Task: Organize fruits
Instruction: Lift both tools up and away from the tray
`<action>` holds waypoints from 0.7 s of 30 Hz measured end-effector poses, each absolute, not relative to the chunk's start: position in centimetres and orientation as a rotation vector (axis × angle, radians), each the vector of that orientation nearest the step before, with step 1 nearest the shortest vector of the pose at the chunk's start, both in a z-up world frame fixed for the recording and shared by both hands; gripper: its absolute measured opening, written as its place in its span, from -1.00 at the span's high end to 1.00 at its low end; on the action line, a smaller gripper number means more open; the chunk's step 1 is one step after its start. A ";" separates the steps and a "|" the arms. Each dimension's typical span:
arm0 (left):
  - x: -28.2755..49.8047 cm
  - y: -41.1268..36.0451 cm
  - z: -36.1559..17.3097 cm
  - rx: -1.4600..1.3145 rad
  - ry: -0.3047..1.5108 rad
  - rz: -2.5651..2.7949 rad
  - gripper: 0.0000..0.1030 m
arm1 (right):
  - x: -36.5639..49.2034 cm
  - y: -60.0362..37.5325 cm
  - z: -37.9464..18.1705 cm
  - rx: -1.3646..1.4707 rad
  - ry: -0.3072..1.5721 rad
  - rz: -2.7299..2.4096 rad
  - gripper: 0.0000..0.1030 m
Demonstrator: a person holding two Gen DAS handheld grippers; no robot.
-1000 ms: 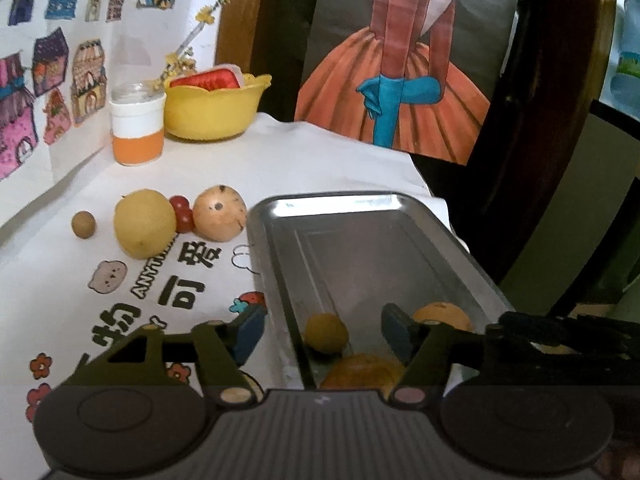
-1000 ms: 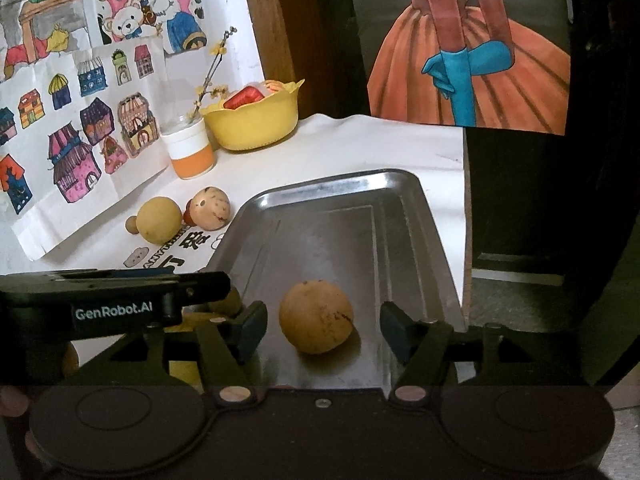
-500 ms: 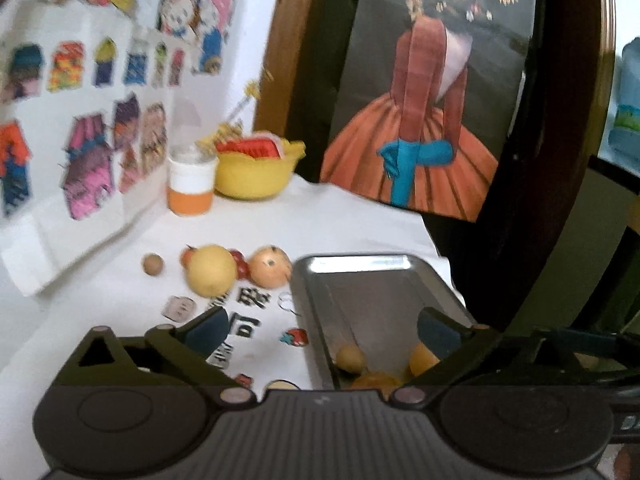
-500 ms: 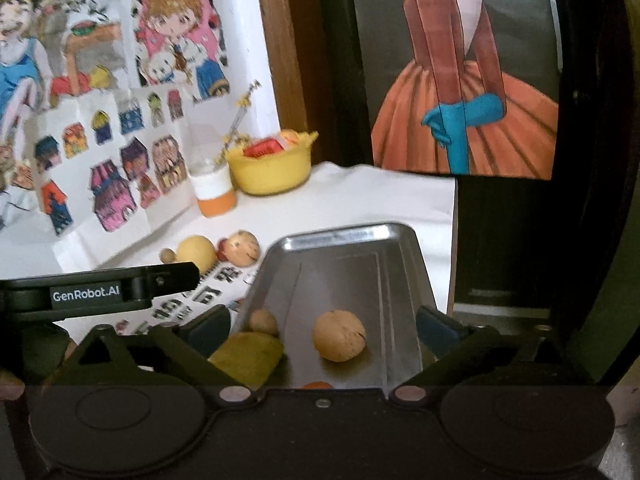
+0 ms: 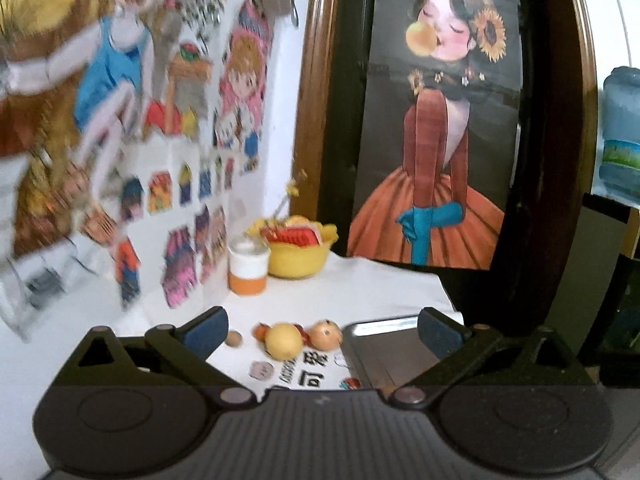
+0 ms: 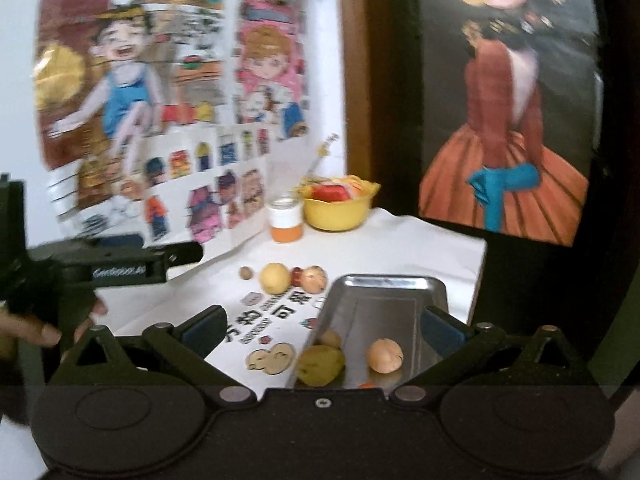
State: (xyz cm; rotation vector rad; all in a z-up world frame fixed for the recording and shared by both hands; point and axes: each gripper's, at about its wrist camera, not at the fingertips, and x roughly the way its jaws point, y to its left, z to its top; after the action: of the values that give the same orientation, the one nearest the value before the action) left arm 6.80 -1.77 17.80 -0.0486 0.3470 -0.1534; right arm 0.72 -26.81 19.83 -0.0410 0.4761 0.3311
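Partly done: three fruits, perhaps a fourth, in tray [image 6: 384,292], lower centre. About five pieces [image 6: 274,278] left on cloth, mid-frame. Left gripper [image 5: 322,332] and right gripper [image 6: 322,330] both spread apart, empty.

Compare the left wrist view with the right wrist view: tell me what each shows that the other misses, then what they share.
Only the left wrist view shows the blue water jug at the right edge. Only the right wrist view shows the fruit inside the tray: a pear and a round tan fruit, plus the left tool from outside. Both show the metal tray, the fruit row on the cloth, the yellow bowl and the orange cup.
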 end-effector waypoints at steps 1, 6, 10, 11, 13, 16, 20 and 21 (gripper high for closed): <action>6.4 -1.6 18.4 -0.045 0.341 -0.151 -0.99 | 0.6 -26.6 20.6 -0.051 0.485 0.347 -0.99; 5.5 -0.9 21.8 -0.018 0.303 -0.149 -0.99 | 1.5 -26.3 25.4 -0.029 0.549 0.410 -0.99; 6.0 -0.3 24.9 -0.026 0.254 -0.139 -0.99 | 3.1 -26.5 30.2 0.022 0.551 0.439 -0.99; 6.3 -0.1 25.5 -0.033 0.246 -0.137 -0.99 | 3.7 -26.6 31.3 0.024 0.548 0.442 -0.99; 7.0 0.4 26.7 -0.050 0.235 -0.124 -0.99 | 5.0 -26.4 33.4 0.013 0.533 0.445 -0.99; 8.7 1.0 27.6 -0.064 0.236 -0.100 -0.99 | 7.2 -26.0 35.1 -0.026 0.507 0.449 -0.99; 11.6 1.6 27.3 -0.066 0.279 -0.072 -0.99 | 11.0 -25.4 34.6 -0.078 0.495 0.448 -0.99; 12.3 1.7 27.0 -0.064 0.292 -0.068 -0.99 | 12.0 -25.1 34.0 -0.096 0.497 0.445 -0.99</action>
State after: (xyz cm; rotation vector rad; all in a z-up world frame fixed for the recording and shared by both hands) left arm 12.32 1.68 26.98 -0.0644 0.2919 -0.0678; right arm 12.00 -25.14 34.04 -0.0962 0.4968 0.4452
